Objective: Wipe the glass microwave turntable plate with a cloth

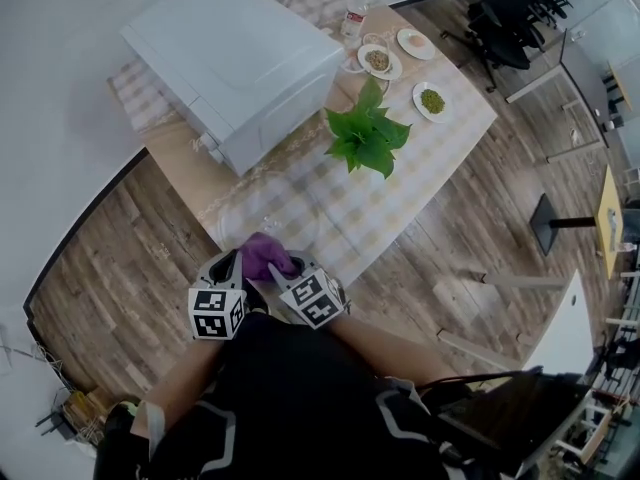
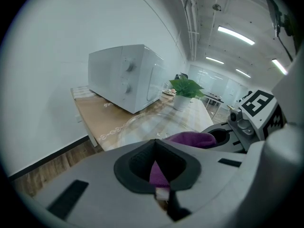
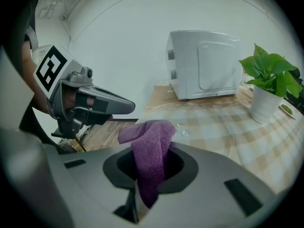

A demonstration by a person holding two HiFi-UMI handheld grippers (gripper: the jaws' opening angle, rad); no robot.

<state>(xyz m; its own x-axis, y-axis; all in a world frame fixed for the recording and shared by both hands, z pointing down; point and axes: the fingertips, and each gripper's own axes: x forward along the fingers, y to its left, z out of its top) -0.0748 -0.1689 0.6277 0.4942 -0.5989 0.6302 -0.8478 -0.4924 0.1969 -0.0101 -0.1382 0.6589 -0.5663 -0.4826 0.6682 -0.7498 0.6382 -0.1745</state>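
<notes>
The clear glass turntable plate [image 1: 262, 211] lies on the checked tablecloth at the table's near corner, in front of the microwave; it also shows faintly in the left gripper view [image 2: 142, 124] and the right gripper view [image 3: 202, 120]. A purple cloth [image 1: 266, 254] is bunched just above the plate's near edge, between both grippers. My right gripper [image 3: 149, 175] is shut on the cloth [image 3: 151, 151], which drapes out over its jaws. My left gripper [image 2: 157, 170] is shut on a corner of the cloth [image 2: 158, 174] with a white tag. Both grippers [image 1: 240, 264] [image 1: 284, 266] meet at the cloth.
A white microwave [image 1: 235, 63] stands on the table's far left. A potted green plant [image 1: 368, 138] sits mid-table, with small dishes of food [image 1: 432, 100] and a bottle [image 1: 353, 20] beyond. Wooden floor surrounds the table; office chairs [image 1: 510, 18] stand far back.
</notes>
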